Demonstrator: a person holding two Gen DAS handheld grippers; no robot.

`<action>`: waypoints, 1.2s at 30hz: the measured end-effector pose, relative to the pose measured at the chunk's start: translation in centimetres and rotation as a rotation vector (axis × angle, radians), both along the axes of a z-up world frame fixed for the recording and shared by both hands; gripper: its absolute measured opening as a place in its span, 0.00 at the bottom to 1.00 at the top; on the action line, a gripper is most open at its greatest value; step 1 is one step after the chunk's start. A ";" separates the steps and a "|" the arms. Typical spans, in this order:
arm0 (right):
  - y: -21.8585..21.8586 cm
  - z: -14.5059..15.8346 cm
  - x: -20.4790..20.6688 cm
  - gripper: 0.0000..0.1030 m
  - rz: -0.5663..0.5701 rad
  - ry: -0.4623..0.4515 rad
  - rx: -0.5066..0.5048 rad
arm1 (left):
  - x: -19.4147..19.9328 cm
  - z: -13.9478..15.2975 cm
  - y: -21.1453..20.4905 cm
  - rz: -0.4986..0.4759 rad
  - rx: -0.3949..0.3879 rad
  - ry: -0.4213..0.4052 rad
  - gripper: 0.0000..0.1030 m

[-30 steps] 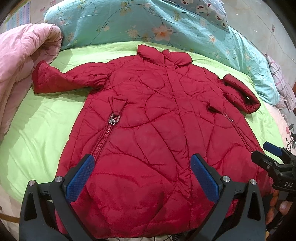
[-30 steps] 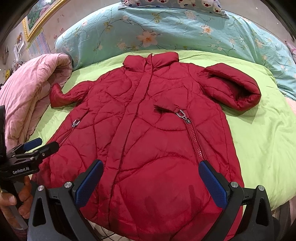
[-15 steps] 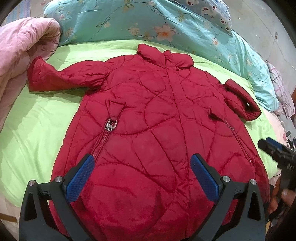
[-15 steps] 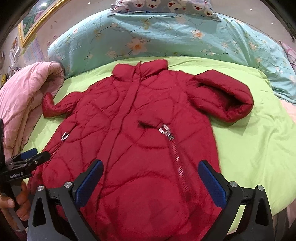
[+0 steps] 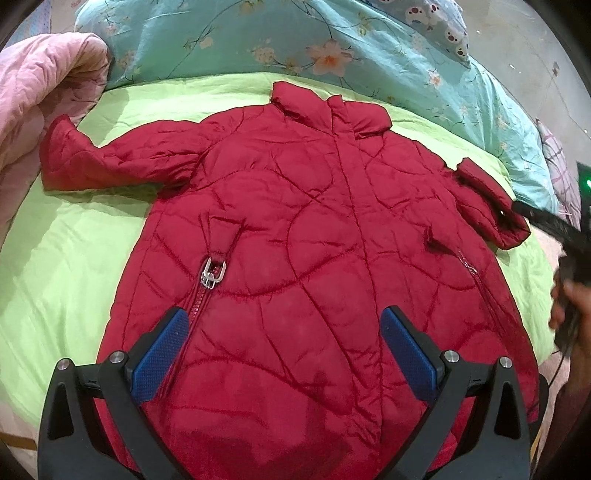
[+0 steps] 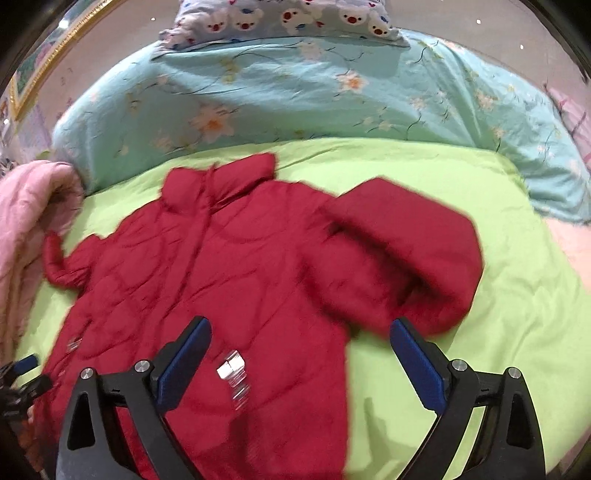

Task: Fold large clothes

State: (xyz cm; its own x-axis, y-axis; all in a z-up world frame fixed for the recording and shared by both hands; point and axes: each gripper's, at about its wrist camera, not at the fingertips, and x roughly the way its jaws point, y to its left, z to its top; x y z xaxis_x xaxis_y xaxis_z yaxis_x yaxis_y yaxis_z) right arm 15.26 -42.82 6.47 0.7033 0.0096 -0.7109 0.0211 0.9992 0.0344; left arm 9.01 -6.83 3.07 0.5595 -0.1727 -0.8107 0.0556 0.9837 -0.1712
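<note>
A red quilted jacket (image 5: 314,240) lies front up on the green sheet (image 5: 55,258), collar far from me. Its left sleeve (image 5: 110,162) stretches out sideways; the right sleeve (image 6: 406,251) is bent back over itself. My left gripper (image 5: 284,321) hangs open over the lower front, near the pocket zip pull (image 5: 212,273). My right gripper (image 6: 301,328) is over the jacket's right edge, just short of the bent sleeve. Its jaws are closing a little but stand wide, and no pad presses on the cloth. The right wrist view is blurred.
A pink quilt (image 5: 37,92) is heaped at the left of the bed. A teal flowered duvet (image 5: 295,37) and a bear-print pillow (image 6: 288,18) lie along the far side. A hand (image 5: 569,306) shows at the right edge of the left wrist view.
My right gripper has swung right, from the jacket's middle to its right edge by the bent sleeve. My left gripper has sunk closer to the jacket. Both stay open.
</note>
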 end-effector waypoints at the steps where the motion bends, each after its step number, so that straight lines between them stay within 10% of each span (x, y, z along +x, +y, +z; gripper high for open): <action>1: -0.5 -0.1 1.1 0.94 -0.003 0.004 -0.011 | 0.3 -0.2 0.0 0.000 -0.002 0.007 1.00; 11: -4.0 -3.0 10.3 0.84 -0.041 0.095 -0.111 | 2.8 -1.8 -0.9 -0.004 -0.026 0.060 1.00; 28: -4.0 -5.5 12.6 0.69 -0.056 0.140 -0.379 | 4.7 -2.2 -2.5 -0.031 -0.053 0.072 1.00; 32: -4.9 -5.1 12.8 0.24 -0.082 0.130 -0.343 | 4.8 -2.3 -2.5 -0.028 -0.056 0.070 1.00; 36: -5.3 -3.4 12.2 0.13 -0.087 0.084 -0.241 | 5.1 -2.5 -2.4 -0.023 -0.072 0.071 1.00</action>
State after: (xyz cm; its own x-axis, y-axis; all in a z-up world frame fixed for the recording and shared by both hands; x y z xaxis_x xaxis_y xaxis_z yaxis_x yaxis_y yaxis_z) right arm 27.42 -48.11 3.03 0.6324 -0.2247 -0.7414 0.1000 0.9727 -0.2095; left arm 14.14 -9.27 0.57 0.4962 -0.2444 -0.8331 0.0630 0.9672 -0.2462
